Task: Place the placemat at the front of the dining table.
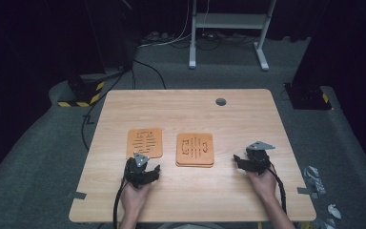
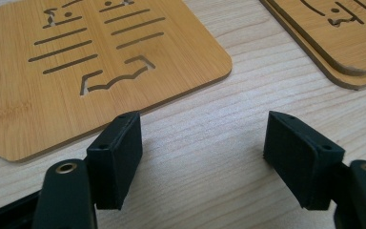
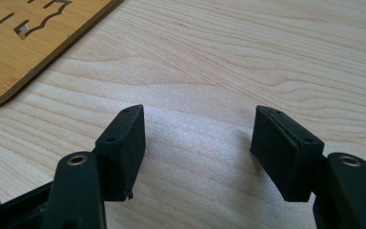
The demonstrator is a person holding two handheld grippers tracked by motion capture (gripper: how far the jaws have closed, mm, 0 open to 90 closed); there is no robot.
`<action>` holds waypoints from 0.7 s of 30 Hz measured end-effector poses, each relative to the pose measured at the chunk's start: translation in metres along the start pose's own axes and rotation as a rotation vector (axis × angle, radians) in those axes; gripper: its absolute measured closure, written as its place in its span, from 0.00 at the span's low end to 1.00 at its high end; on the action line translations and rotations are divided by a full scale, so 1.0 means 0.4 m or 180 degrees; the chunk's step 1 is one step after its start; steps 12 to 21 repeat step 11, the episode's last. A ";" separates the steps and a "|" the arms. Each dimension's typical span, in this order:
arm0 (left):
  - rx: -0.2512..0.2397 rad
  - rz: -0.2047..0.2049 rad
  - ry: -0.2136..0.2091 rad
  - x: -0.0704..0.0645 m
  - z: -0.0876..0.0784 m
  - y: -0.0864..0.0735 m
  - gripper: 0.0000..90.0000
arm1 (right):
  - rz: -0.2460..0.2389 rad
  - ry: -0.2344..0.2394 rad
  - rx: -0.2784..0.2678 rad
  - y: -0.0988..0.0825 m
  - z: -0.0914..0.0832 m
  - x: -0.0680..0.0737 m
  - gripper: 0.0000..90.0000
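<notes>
On the table (image 1: pixel 248 114), both wide-open, empty grippers (image 1: pixel 148 172) (image 1: pixel 244 161) flank a coaster stack (image 1: pixel 195 150) beside a single coaster (image 1: pixel 144 142).

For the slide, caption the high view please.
Two hand-held grippers, left and right, jaws open, flank bamboo coasters on a wooden table.
</notes>
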State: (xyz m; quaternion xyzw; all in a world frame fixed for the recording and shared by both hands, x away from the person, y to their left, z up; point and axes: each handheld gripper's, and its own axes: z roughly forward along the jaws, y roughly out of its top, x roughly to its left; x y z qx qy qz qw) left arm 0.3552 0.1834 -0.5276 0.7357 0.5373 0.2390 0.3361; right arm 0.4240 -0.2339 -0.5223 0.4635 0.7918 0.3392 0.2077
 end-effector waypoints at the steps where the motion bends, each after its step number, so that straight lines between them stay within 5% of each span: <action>1: 0.0004 0.0001 0.0000 0.000 0.000 0.000 0.32 | 0.0015 0.0001 0.0008 0.000 -0.001 0.001 0.40; 21: 0.0000 0.0002 0.0005 0.000 0.000 0.000 0.31 | 0.0025 -0.0017 0.0029 0.000 0.001 0.002 0.31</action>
